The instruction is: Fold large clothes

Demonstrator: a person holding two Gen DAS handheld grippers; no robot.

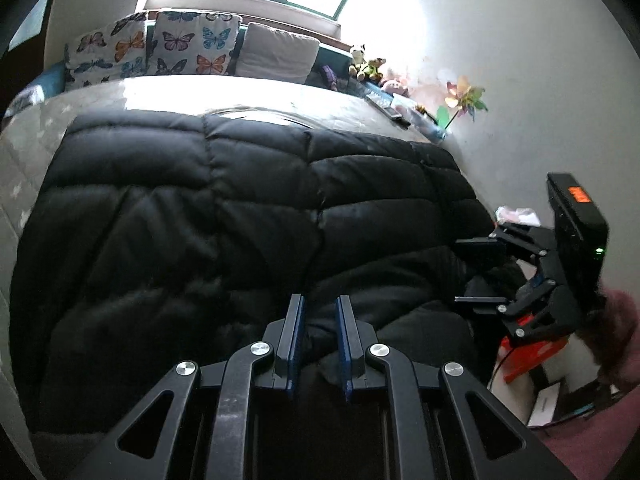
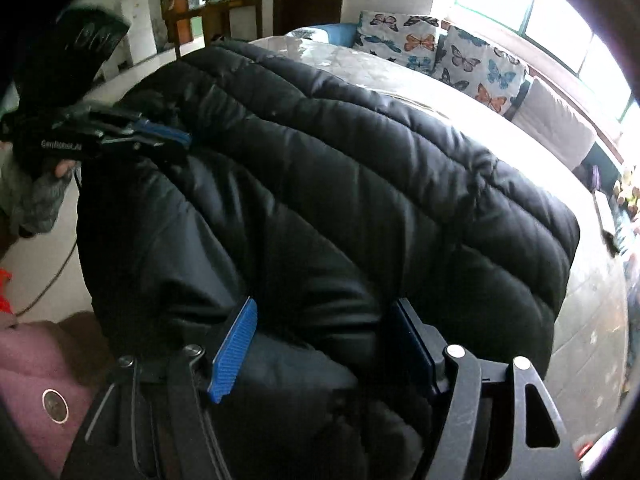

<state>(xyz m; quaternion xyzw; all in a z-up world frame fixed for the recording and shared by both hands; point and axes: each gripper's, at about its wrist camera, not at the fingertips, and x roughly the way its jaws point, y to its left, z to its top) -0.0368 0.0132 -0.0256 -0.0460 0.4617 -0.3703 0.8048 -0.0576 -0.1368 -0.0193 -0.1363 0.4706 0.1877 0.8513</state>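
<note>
A large black quilted puffer jacket (image 1: 248,200) lies spread across the bed (image 1: 36,152); its near part hangs over the bed's edge. My left gripper (image 1: 320,312) is over the jacket's near edge, its jaws narrowly apart with black fabric between the blue pads. My right gripper (image 2: 324,320) has its jaws wide apart around a bulging fold of the jacket (image 2: 360,168). The right gripper also shows in the left wrist view (image 1: 476,272) at the jacket's right edge. The left gripper shows in the right wrist view (image 2: 176,136) at the jacket's far left.
Butterfly-print pillows (image 1: 180,44) and a white pillow (image 1: 276,54) line the window side of the bed. Soft toys (image 1: 366,64) and a pinwheel (image 1: 466,98) sit by the wall. An orange box (image 1: 528,356) is on the floor at the right. A wooden cabinet (image 2: 212,8) stands behind the bed.
</note>
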